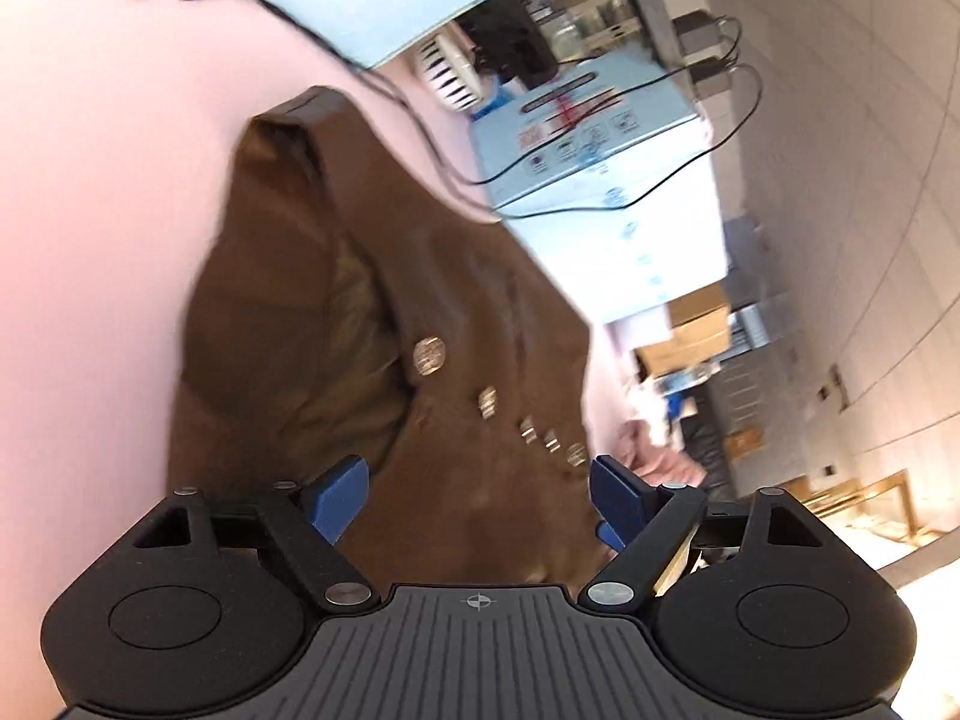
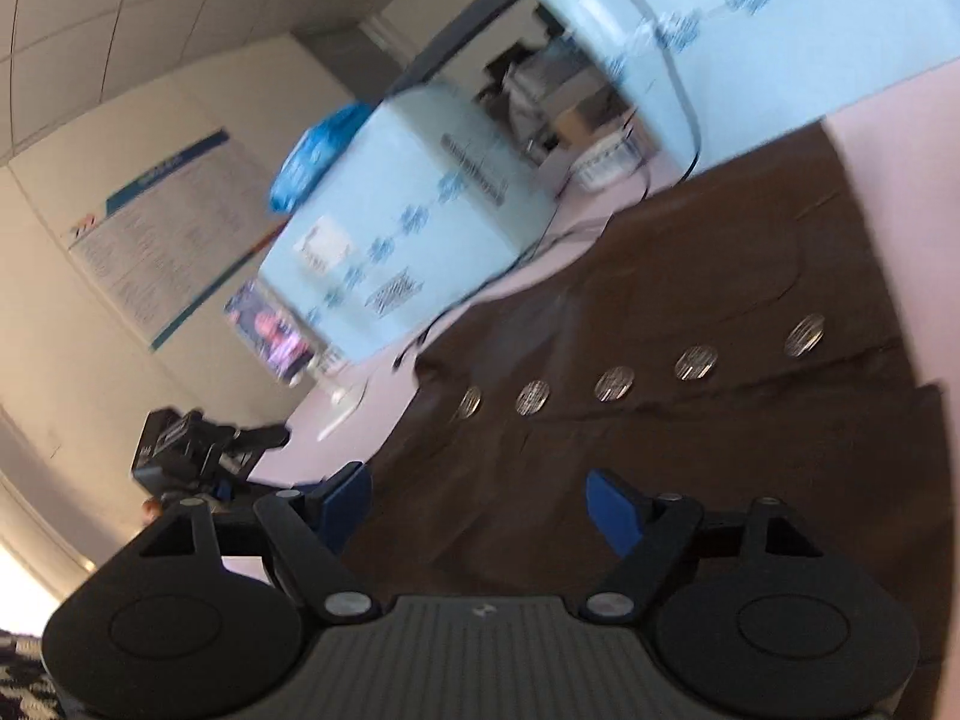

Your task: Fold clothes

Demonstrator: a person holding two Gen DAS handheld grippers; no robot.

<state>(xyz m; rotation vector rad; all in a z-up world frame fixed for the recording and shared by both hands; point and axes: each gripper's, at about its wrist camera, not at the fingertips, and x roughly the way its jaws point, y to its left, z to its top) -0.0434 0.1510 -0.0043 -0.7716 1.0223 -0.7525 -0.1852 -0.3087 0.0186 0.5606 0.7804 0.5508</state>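
On pink table [image 1: 90, 240], brown jacket [image 1: 420, 276]

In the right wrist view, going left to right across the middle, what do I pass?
Wall poster → blue plastic bag → light blue carton → brown buttoned jacket → pink tabletop.

In the left wrist view, bare pale pink tabletop [image 1: 102, 228] lies open from 8 to 11 o'clock of the brown buttoned jacket [image 1: 384, 300]. Toward 1 o'clock, light blue printed cartons [image 1: 576, 144] and trailing black cables [image 1: 420, 126] stand beside its edge. In the right wrist view the cartons [image 2: 414, 210] wall off 11 to 1 o'clock; a narrow pink strip [image 2: 900, 276] stays free at 3 o'clock.
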